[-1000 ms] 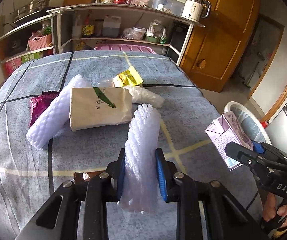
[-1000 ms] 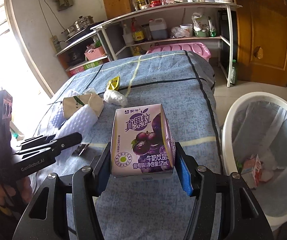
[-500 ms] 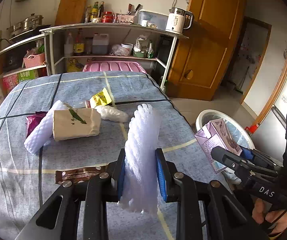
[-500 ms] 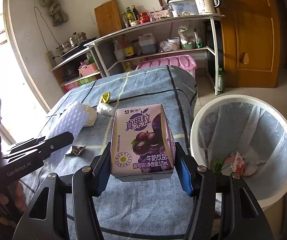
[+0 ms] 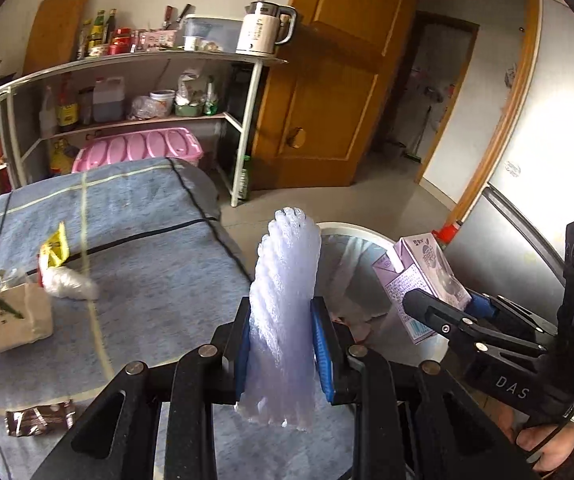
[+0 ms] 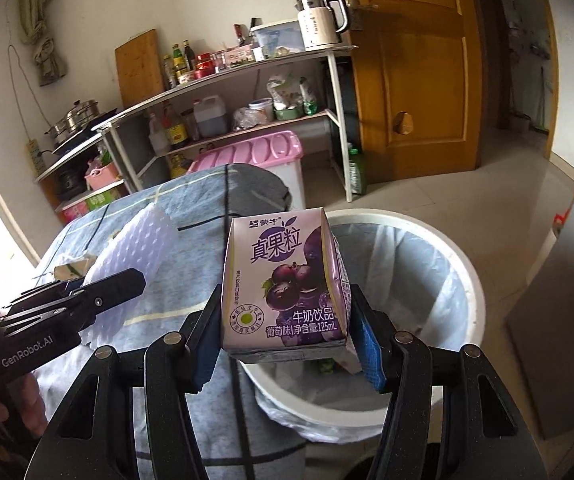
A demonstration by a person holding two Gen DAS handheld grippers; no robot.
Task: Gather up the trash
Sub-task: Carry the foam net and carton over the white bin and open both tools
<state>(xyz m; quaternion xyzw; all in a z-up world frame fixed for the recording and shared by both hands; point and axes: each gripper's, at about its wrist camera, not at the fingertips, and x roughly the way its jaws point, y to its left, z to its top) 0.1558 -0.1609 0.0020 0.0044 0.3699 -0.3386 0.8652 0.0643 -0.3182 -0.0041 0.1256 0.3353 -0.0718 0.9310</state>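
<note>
Trash bin (image 6: pixel 439 280) now nearer; left tongs (image 5: pixel 283 344) clamp foam net (image 5: pixel 287 300), right tongs (image 6: pixel 287 344) clamp carton (image 6: pixel 283 284).

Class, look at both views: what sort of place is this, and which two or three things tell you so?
Probably a home kitchen or dining room: metal shelves with sauce bottles, an electric kettle, and a steamer pot near a cloth-covered table.

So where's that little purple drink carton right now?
The purple drink carton is clamped in the right gripper, held in front of the white lined trash bin beside the table. In the left wrist view it shows at right.
</note>
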